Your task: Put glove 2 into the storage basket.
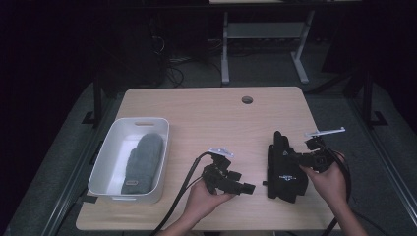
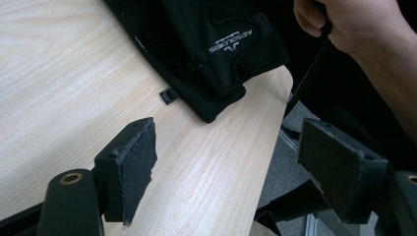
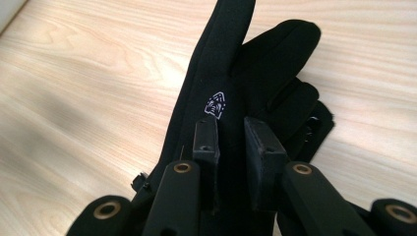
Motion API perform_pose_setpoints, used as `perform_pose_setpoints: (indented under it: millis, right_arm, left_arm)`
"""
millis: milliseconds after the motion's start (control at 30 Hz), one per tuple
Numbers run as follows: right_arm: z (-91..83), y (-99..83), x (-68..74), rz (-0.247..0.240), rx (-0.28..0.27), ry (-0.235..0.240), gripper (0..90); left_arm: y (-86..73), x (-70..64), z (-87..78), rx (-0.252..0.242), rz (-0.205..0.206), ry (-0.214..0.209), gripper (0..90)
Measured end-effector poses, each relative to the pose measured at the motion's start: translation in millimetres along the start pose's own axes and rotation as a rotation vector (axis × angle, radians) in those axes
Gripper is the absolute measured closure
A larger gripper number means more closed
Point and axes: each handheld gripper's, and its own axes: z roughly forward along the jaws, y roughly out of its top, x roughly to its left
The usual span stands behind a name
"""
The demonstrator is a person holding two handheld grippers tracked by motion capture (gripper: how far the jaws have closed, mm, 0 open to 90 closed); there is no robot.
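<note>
Black glove | cuff hidden behind right tongs pinching it

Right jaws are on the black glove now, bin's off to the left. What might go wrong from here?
1. The right gripper pinches only a narrow fold of the black glove; a second glove seems to lie under it, so one may slip free or be dragged along.
2. The gloves lie near the table's front edge, so a slip could drop one to the floor.
3. The open left gripper sits between the glove and the white bin, which already holds a grey mitten; the carry could snag on it.
</note>
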Motion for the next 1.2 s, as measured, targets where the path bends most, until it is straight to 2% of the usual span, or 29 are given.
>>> perform_pose_setpoints:
  millis: [233, 367, 467, 567, 600, 633, 700, 733, 800, 1033, 1200]
  right_arm:
    - [18.7, -4.0, 4.8, 0.001, 0.029, -0.018, 74.3]
    - [21.2, -7.4, 6.3, -0.004, 0.018, -0.028, 61.5]
    - [13.7, -8.4, 4.2, -0.019, -0.001, -0.021, 57.4]
    - [8.7, -11.3, 0.9, -0.034, -0.011, -0.025, 58.5]
    - [4.6, -16.3, -2.2, -0.031, -0.005, -0.029, 64.0]
    - [4.6, -16.3, -2.2, -0.031, -0.005, -0.029, 64.0]
    - [3.3, -22.8, -6.2, -0.017, 0.01, -0.031, 70.0]
    - [5.4, -29.4, -9.4, 0.001, 0.042, -0.026, 72.5]
    - [10.1, -35.3, -12.4, 0.006, 0.049, -0.012, 74.1]
    - [18.0, -43.7, -10.3, -0.01, 0.047, 0.015, 75.8]
    - [21.6, -46.9, -1.6, -0.015, 0.043, 0.052, 74.5]
  left_arm:
    - [-0.5, -0.4, -0.8, -0.003, -0.002, -0.009, 22.7]
    - [-2.4, 2.5, -0.3, 0.001, -0.01, -0.002, 22.7]
    - [-3.4, 3.9, -0.9, -0.002, -0.021, -0.015, 22.7]
    - [-3.7, 3.6, -1.2, -0.002, -0.019, -0.012, 22.7]
    - [-4.0, 4.0, -1.1, -0.004, -0.021, -0.012, 22.6]
    - [-4.0, 4.0, -1.1, -0.004, -0.021, -0.012, 22.7]
    - [-4.1, 4.2, -0.2, -0.004, -0.023, -0.008, 22.7]
    - [-4.0, 4.6, 0.9, -0.002, -0.025, -0.009, 22.7]
    - [-4.0, 5.2, 2.5, 0.002, -0.024, -0.008, 22.7]
    - [-5.0, 5.3, 6.8, 0.008, -0.032, -0.015, 22.8]
    - [-5.8, 8.1, 11.9, 0.015, -0.045, -0.006, 22.8]
